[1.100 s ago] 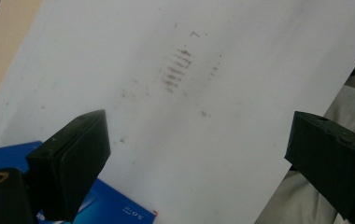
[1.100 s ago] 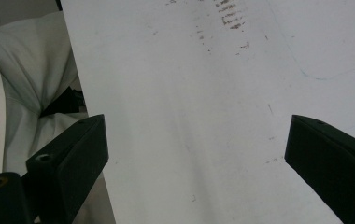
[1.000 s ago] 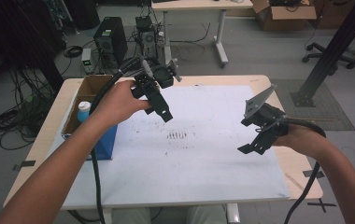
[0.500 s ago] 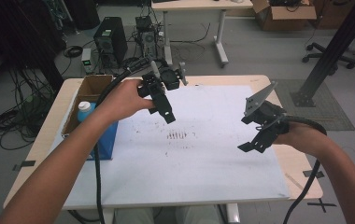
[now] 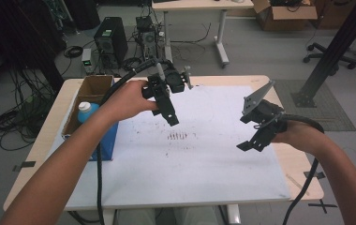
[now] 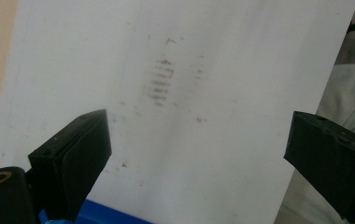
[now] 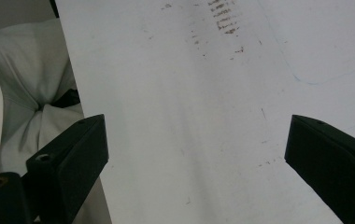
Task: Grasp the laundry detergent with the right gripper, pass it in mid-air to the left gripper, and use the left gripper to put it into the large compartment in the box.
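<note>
A white sheet point(image 5: 190, 173) covers most of the wooden table, with a patch of dark smudge marks point(image 5: 181, 136) near its middle. My left gripper point(image 5: 169, 115) hangs above the sheet's back left part, tilted down, jaws open with nothing between them. In the left gripper view the left gripper point(image 6: 196, 135) frames the bare sheet, and the smudge marks point(image 6: 159, 84) lie just beyond it. My right gripper point(image 5: 253, 140) hovers over the sheet's right side, also open and holding nothing. The right gripper view has the right gripper point(image 7: 196, 135) over plain sheet, with the smudge marks point(image 7: 222, 16) far ahead.
At the table's left edge stands a cardboard box point(image 5: 94, 89), next to a bottle with a blue cap point(image 5: 86, 110) and a blue box point(image 5: 108, 140). Computers and cables point(image 5: 110, 42) lie on the floor behind the table. The person's light trousers point(image 7: 21, 84) lie past the sheet's near edge.
My left gripper has drifted slightly to the right and toward the sheet's middle. The right gripper has barely moved. Both stay open.
</note>
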A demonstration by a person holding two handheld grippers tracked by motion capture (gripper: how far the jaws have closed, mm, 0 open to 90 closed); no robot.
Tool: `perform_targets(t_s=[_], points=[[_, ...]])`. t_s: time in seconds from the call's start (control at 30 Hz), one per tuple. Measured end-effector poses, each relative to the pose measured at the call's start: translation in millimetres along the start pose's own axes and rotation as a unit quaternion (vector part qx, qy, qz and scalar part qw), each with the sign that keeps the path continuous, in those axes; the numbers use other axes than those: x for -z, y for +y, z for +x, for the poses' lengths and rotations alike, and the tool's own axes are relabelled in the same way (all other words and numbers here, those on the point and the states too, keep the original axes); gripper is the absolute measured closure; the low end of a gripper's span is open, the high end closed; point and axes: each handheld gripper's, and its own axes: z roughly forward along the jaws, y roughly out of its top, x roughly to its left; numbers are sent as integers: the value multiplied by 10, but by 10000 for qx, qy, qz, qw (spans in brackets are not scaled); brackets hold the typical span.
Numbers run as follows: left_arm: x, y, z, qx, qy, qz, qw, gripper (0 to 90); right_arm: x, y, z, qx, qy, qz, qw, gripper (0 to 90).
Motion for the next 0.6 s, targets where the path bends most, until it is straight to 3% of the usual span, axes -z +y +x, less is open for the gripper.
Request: perform_targets(t_s=[0.6], points=[[20, 6, -21, -27, 70, -18, 10000, 74, 13, 10, 14, 19, -1, 17, 10000, 60]])
